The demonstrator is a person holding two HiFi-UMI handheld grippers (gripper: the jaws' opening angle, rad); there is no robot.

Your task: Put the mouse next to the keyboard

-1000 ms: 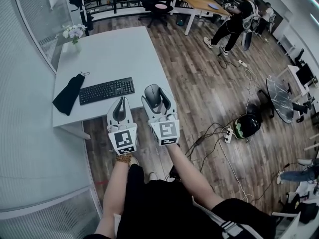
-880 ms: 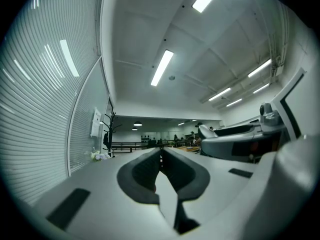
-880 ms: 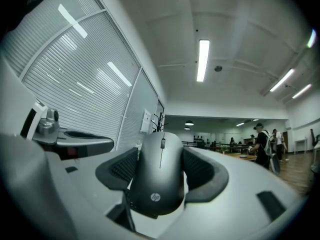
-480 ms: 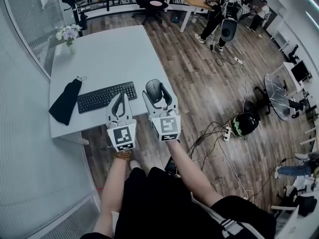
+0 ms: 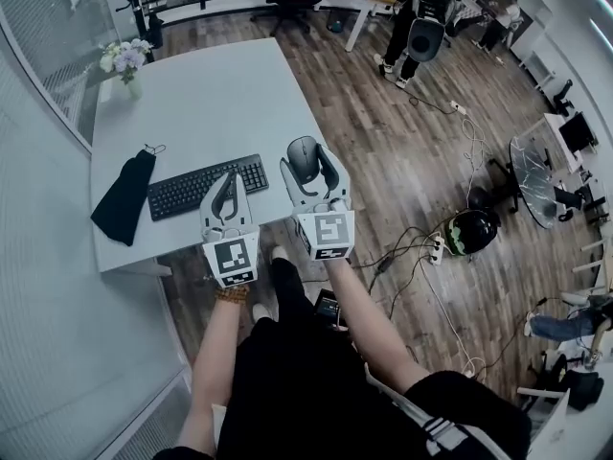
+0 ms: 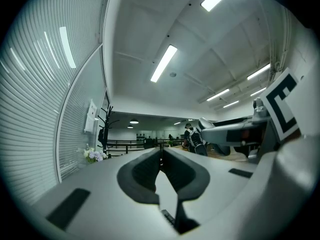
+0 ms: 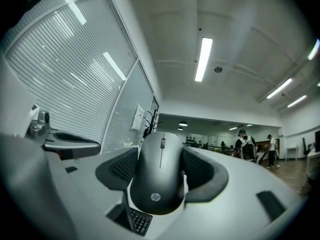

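Note:
A dark grey mouse (image 5: 304, 156) (image 7: 159, 176) sits between the jaws of my right gripper (image 5: 309, 168) (image 7: 161, 168), which is shut on it and holds it level just past the near right edge of the white table (image 5: 206, 94). The black keyboard (image 5: 207, 185) lies on the table near its front edge; a corner of the keyboard (image 7: 139, 221) shows below the mouse. My left gripper (image 5: 227, 197) (image 6: 160, 156) hovers over the table's front edge at the keyboard's right end, jaws shut with nothing between them.
A black cloth (image 5: 123, 198) lies left of the keyboard. A vase of flowers (image 5: 124, 63) stands at the table's far left corner. Cables and a power strip (image 5: 436, 250) lie on the wood floor to the right. People (image 5: 418, 17) stand at a far desk.
Both grippers have moved forward toward the table; the mouse is now up by the keyboard's right end. The jaws look the same.

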